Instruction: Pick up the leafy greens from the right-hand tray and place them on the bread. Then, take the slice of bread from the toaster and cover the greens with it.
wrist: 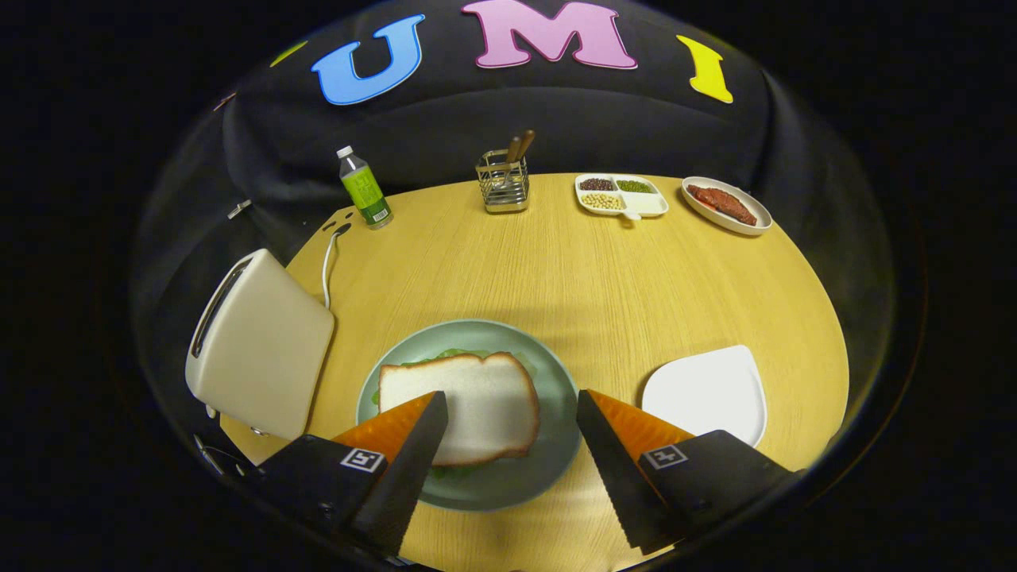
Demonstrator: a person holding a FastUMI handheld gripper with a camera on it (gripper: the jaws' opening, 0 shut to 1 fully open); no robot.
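Observation:
A slice of bread (469, 405) lies on the pale green plate (556, 381), covering leafy greens (457, 353) whose edges peek out behind and under it. My gripper (512, 413) hovers above the plate, open, its fingers spread wide on either side of the slice; neither finger presses on it. The cream toaster (258, 345) stands to the left of the plate, its slot facing up. To the right of the plate sits a white tray (707, 393) with nothing on it.
At the table's far side stand a green bottle (364, 189), a wire holder with utensils (504, 181), a divided dish of beans (620, 195) and an oval dish of meat (726, 205). The toaster's white cord (327, 270) runs back toward the bottle.

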